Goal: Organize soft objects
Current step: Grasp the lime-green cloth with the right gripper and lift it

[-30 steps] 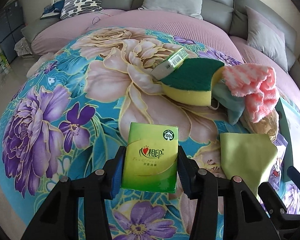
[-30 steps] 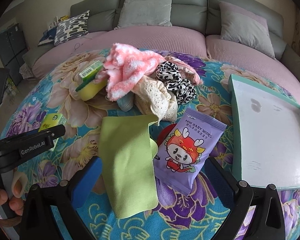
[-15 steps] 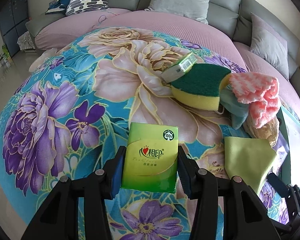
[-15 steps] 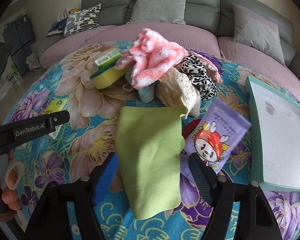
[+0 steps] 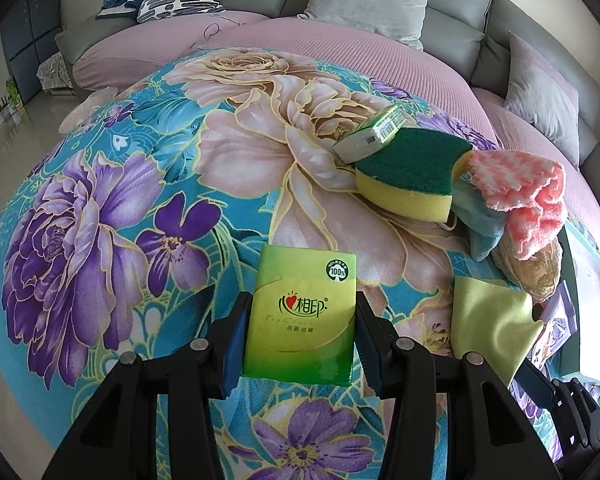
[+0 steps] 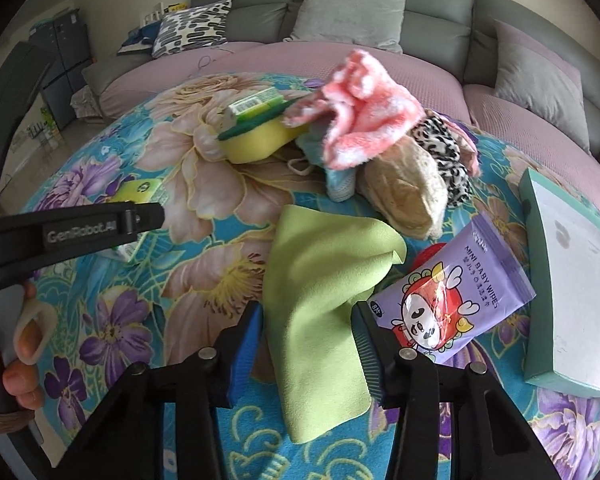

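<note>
On the floral blanket [image 5: 148,184] the soft things could be counted: two green tissue packs, one sponge, one pink-and-white fluffy cloth, one lime-green cloth, one purple pack of baby wipes, one teal tray, and a small heap of other fabrics. The left gripper [image 5: 300,334] was clamped on one tissue pack [image 5: 300,320], its blue pads pressed against both long sides, the pack lying flat near the front edge of the blanket. The second tissue pack [image 5: 374,136] leaned on the green-topped yellow sponge [image 5: 408,176] farther back. Beside the sponge sat the pink-and-white cloth [image 6: 360,120], draped over a pale blue fabric [image 6: 338,178], a beige lace piece [image 6: 410,196] and a leopard-print piece [image 6: 444,152]. The right gripper [image 6: 308,338] was closing around the lime-green cloth [image 6: 320,280], which lay between its fingers and bunched up there; the left pad was still just apart from the cloth's edge, and whether the right pad touched it could not be told. The baby wipes pack [image 6: 452,296] lay just right of that cloth, partly over something red, and the teal tray [image 6: 540,256] stood at the blanket's right edge. A person's hand [image 6: 4,360] held the left gripper's handle at the lower left of the right wrist view.
</note>
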Motion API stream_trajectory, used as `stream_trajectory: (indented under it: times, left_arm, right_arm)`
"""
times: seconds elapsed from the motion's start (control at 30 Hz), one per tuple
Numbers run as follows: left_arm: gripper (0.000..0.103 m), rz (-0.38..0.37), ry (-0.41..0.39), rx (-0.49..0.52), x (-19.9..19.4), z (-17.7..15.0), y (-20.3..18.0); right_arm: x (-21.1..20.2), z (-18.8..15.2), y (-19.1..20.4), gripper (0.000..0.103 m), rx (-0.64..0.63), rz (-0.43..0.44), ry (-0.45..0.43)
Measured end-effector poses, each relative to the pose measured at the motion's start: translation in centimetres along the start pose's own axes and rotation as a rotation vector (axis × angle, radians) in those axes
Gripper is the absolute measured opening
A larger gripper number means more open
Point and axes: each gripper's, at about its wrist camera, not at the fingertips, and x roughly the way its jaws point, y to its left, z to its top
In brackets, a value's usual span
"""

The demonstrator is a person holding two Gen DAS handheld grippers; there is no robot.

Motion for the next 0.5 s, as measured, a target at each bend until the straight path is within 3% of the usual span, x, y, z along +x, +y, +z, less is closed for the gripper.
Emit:
stream_trajectory:
  times: [0.3, 0.5]
  left_arm:
    - [0.05, -0.001, 0.006, -0.007, 0.1, 0.0, 0.1]
    - [0.05, -0.001, 0.013, -0.016, 0.2, 0.0, 0.5]
  right_arm:
    - [-0.5, 0.3, 1.1, 0.044, -0.034, 0.047, -0.003]
    - [0.6, 0.2, 0.9, 0.043, -0.043, -0.061, 0.018]
